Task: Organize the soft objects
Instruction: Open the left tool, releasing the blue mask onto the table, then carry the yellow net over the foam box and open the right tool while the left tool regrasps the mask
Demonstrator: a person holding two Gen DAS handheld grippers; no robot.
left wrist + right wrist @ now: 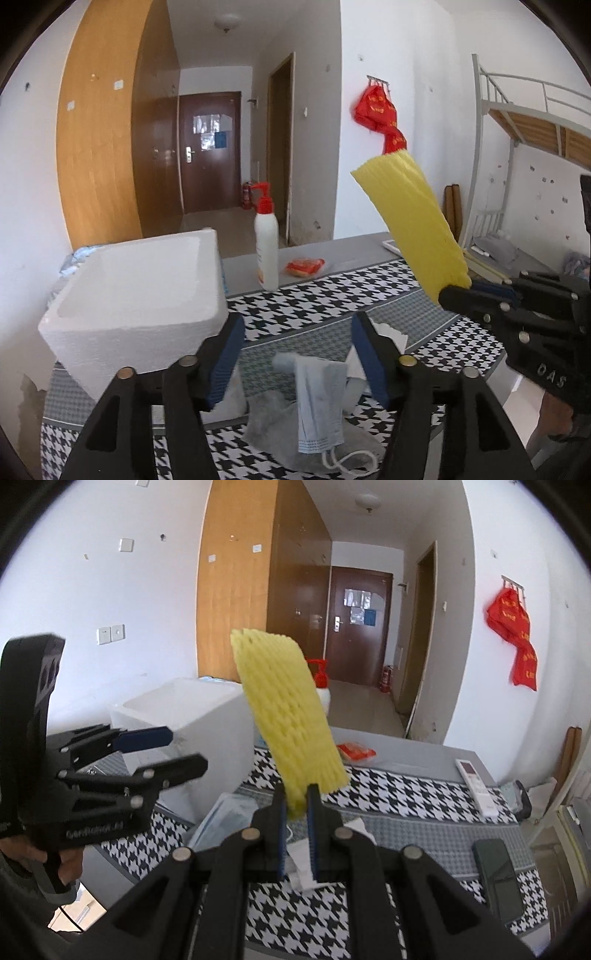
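Observation:
My right gripper (pixel 295 812) is shut on the lower end of a yellow foam net sleeve (pixel 291 716), which stands tilted up in the air over the table. In the left wrist view the same sleeve (pixel 413 221) rises from the right gripper (pixel 458 295) at the right. My left gripper (pixel 297 350) is open, its blue pads wide apart. Under and between them a light blue face mask (pixel 317 398) lies crumpled on a grey cloth (pixel 266 417), touching neither pad. From the right wrist camera the left gripper (pixel 188 751) shows open at the left, held by a hand.
A white foam box (pixel 140 288) stands at the table's left. Behind it are a white pump bottle (pixel 266 240) and a red packet (pixel 304 266). A remote (pixel 474 781) and a dark flat case (pixel 498 871) lie to the right on the houndstooth cloth (pixel 406 794).

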